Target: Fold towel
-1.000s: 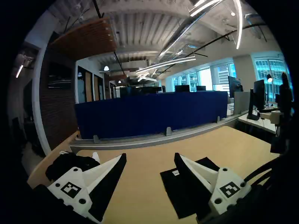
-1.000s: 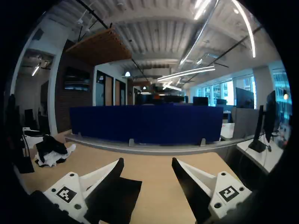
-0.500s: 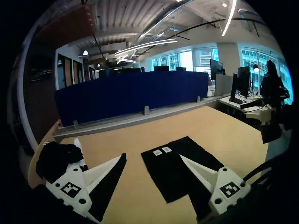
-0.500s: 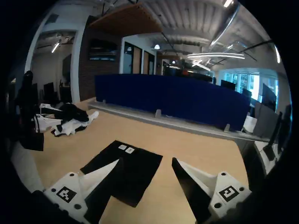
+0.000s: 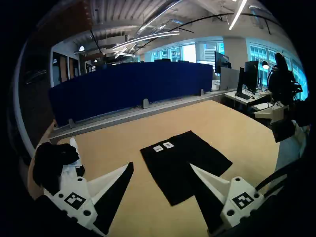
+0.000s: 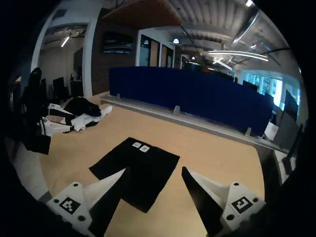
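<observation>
Both grippers were above the table (image 5: 118, 146), fingers spread wide, nothing between them. In the left gripper view, the left gripper (image 5: 161, 165) was released and empty. The black garment (image 5: 177, 158) lay flat on the wood just ahead, offset toward its right-hand finger, which overlapped the cloth's near edge in frame; couldn't tell if it touched. In the right gripper view, the right gripper (image 6: 155, 169) was also released and empty, with the same black garment (image 6: 138, 160) ahead and offset toward its left-hand finger, again overlapping the near edge. The cloth read as a pair of shorts with two legs, not a towel, spread out unfolded, with two small white labels (image 5: 163, 146) at its far edge, also seen from the right side (image 6: 141, 146). A clothes pile (image 5: 53, 162) of black and white fabric sat near the table's left corner, well apart from the garment; the right gripper view had it far left (image 6: 83, 112). A blue partition (image 5: 130, 87) ran along the table's far edge. Monitors (image 5: 249, 77) stood on the next desk to the right.
</observation>
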`<action>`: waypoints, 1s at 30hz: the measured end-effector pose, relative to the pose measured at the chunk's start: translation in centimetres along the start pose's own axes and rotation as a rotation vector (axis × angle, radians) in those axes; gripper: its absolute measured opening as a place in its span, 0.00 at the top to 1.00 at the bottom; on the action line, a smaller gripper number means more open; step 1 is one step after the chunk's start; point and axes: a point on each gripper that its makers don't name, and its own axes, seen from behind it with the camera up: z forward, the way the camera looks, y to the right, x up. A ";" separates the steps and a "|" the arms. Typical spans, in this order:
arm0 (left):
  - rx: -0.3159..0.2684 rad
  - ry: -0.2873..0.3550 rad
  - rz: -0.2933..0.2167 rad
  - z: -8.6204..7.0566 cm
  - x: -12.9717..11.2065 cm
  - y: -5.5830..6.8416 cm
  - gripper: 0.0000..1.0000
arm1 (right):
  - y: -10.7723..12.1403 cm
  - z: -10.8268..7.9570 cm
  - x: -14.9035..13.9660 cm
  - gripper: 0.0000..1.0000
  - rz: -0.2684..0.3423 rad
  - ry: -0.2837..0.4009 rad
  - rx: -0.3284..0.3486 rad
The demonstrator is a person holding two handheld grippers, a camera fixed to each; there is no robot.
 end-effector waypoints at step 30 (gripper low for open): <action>-0.177 -0.293 0.073 7.4 -15.2 3.9 0.05 | -2.7 7.7 -14.3 0.00 -0.013 -0.212 0.091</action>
